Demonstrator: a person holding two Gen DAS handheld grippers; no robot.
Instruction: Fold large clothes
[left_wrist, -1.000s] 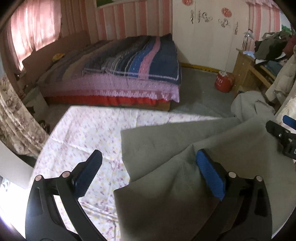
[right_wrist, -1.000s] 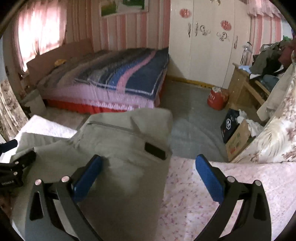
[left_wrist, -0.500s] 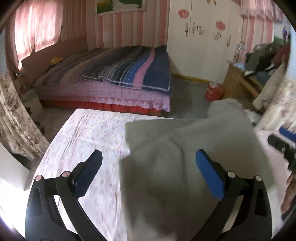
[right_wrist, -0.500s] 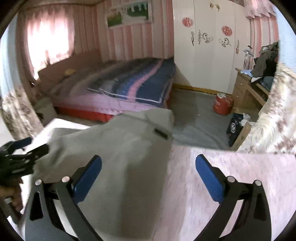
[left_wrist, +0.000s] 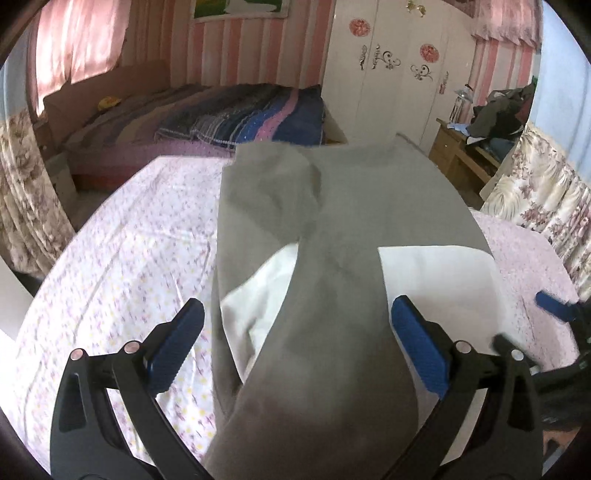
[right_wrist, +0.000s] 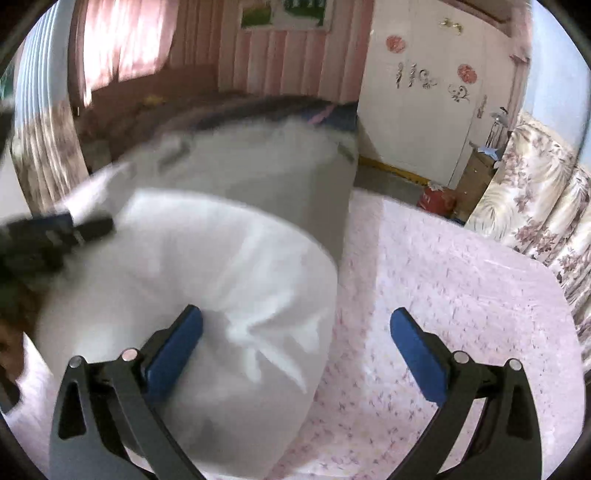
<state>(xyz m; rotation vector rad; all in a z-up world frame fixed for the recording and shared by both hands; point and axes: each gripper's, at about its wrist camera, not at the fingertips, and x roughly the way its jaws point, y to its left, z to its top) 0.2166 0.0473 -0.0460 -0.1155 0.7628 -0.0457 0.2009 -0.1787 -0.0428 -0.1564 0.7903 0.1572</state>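
Note:
A large grey garment (left_wrist: 332, 229) with a white lining (left_wrist: 436, 280) lies lengthwise on the flowered sheet (left_wrist: 122, 266). My left gripper (left_wrist: 295, 347) hangs open over its near end, and grey cloth runs between the blue pads (left_wrist: 173, 347) without being pinched. In the right wrist view the same garment (right_wrist: 207, 266) looks pale and blurred, with its white lining bunched near the left pad. My right gripper (right_wrist: 295, 354) is open over the garment's right edge and the pink sheet (right_wrist: 443, 280). The other gripper (right_wrist: 55, 232) shows blurred at the far left.
A bed with a striped blanket (left_wrist: 236, 118) stands beyond the sheet. A white wardrobe (left_wrist: 399, 74) and a wooden desk piled with clothes (left_wrist: 480, 140) are at the back right. Flowered curtains (left_wrist: 546, 199) hang on the right. A red container (right_wrist: 436, 197) sits on the floor.
Both grippers have pulled back and risen. The garment now lies longer toward me with its white lining showing. The right wrist view is blurred with motion.

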